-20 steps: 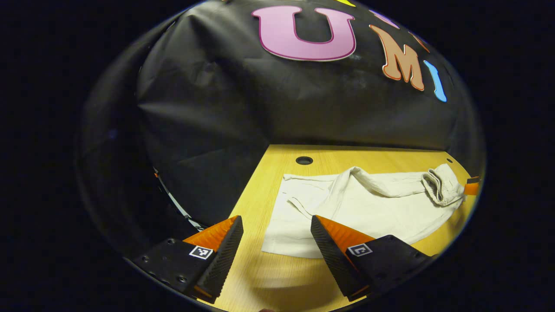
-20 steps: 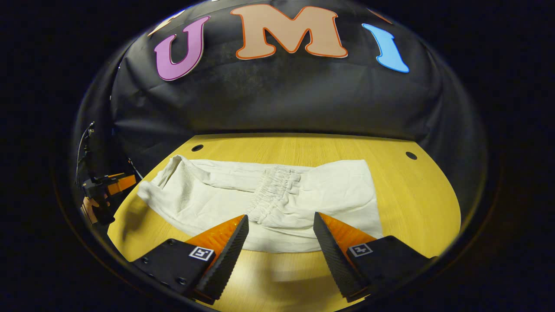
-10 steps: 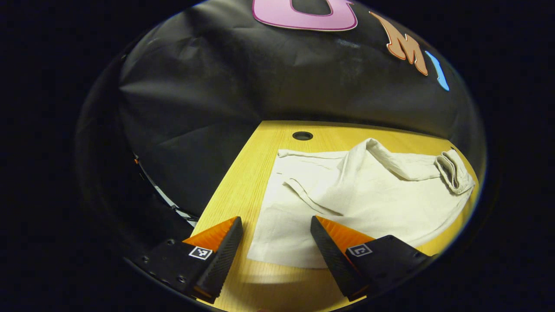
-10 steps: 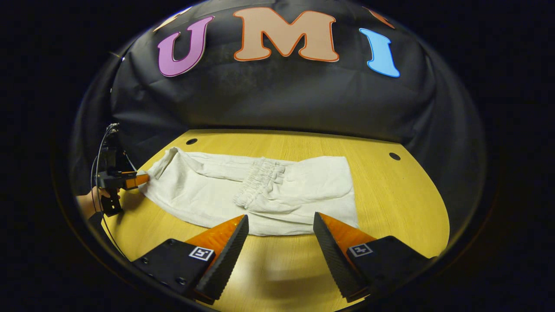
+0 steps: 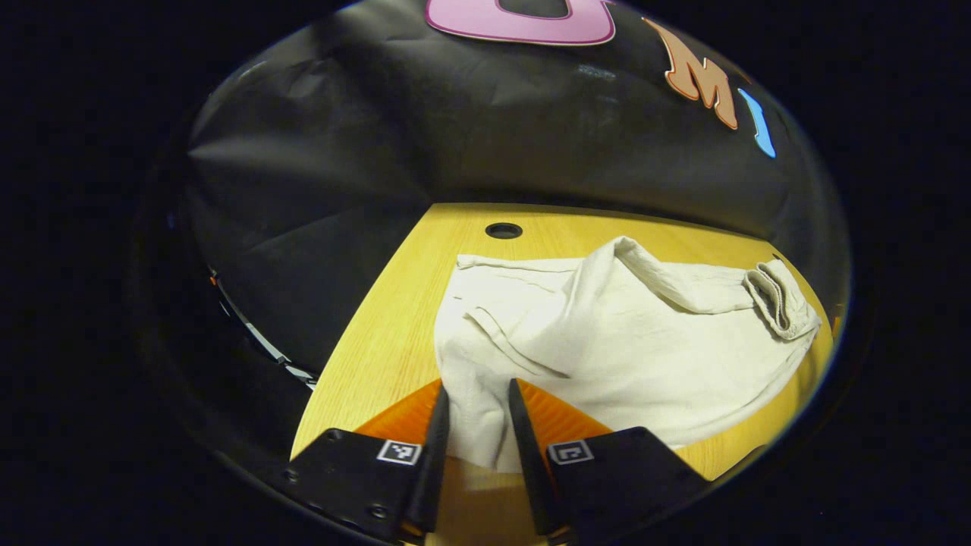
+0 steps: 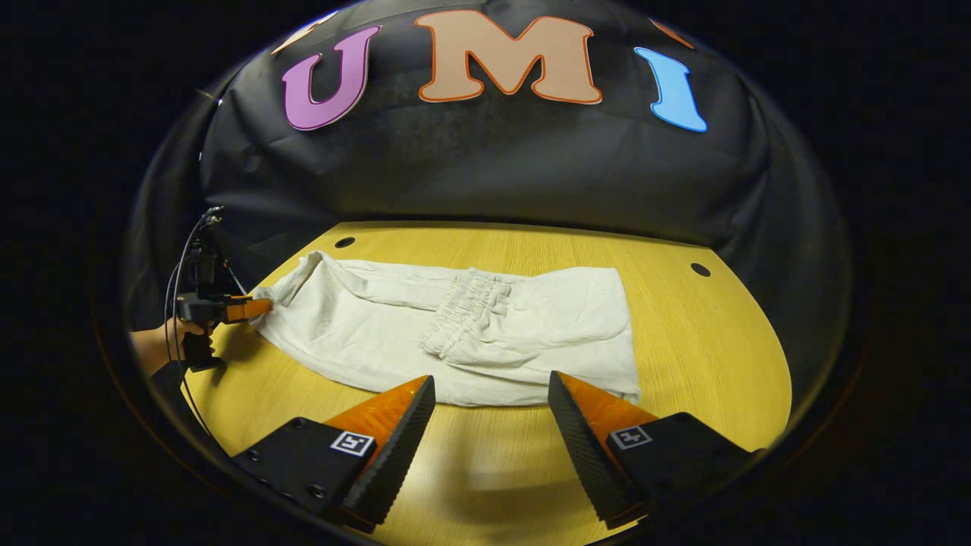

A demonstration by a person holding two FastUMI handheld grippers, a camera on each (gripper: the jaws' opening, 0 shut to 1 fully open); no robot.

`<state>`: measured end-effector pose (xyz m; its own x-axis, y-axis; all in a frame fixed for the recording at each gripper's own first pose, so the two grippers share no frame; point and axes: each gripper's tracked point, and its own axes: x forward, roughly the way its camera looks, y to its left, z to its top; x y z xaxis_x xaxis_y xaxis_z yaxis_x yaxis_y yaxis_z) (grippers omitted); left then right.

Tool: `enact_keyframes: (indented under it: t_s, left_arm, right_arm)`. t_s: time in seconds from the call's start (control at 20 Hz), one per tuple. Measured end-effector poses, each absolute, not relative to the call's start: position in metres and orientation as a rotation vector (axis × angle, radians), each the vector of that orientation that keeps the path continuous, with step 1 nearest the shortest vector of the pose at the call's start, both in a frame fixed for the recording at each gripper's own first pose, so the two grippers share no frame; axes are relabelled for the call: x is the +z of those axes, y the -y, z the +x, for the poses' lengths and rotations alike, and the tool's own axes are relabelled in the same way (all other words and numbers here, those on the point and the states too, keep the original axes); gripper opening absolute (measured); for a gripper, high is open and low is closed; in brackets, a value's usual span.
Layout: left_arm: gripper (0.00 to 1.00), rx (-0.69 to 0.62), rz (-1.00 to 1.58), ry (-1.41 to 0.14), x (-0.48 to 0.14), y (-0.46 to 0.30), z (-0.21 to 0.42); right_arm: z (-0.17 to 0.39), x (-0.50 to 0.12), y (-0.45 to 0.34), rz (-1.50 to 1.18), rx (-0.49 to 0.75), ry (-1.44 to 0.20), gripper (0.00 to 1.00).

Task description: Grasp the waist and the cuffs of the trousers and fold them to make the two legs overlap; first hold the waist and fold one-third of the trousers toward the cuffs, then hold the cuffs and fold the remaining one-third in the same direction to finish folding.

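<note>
Left gripper view showed the white trousers (image 5: 630, 341) spread across the wooden table (image 5: 379, 356), waist already folded over toward the cuffs. Half a second earlier the left gripper (image 5: 476, 425) had stood wide apart at the cuff end; now both fingers had pinched the cuff edge between them. Right gripper view showed the right gripper (image 6: 491, 425) spread wide just before the trousers' near edge, holding nothing.

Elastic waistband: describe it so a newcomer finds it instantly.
On the yellow wooden table lie cream trousers, already folded. Near the middle of the cloth a gathered, ribbed strip runs across: the elastic waistband. Its tight puckers stand out from the smooth fabric around it.
</note>
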<state>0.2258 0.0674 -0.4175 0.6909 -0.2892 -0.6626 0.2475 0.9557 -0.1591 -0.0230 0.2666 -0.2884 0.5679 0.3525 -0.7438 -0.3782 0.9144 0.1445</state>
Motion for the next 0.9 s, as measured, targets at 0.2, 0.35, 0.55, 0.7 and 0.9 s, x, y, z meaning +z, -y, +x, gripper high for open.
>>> enact_keyframes:
  t_s: [0.2,0.35,0.55,0.7,0.9]
  left_arm:
    - [0.06,-0.282,-0.036,-0.774,-0.416,-0.061,0.227]
    - [0.00,-0.255,0.017,-0.802,-0.410,-0.058,0.227]
    - [0.00,-0.252,0.033,-0.730,-0.366,-0.037,0.234]
    - [0.00,-0.256,0.009,-0.667,-0.325,-0.015,0.236]
    - [0.00,-0.265,-0.018,-0.574,-0.273,0.017,0.242]
  right_arm:
    - [-0.018,-0.287,-0.263,-0.006,0.437,-0.863,0.97]
    - [-0.007,-0.280,-0.257,0.013,0.441,-0.843,0.97]
    - [0.005,-0.267,-0.239,0.018,0.452,-0.809,0.96]
    - [0.010,-0.266,-0.222,0.035,0.460,-0.808,0.96]
    - [0.015,-0.260,-0.204,0.057,0.472,-0.790,0.96]
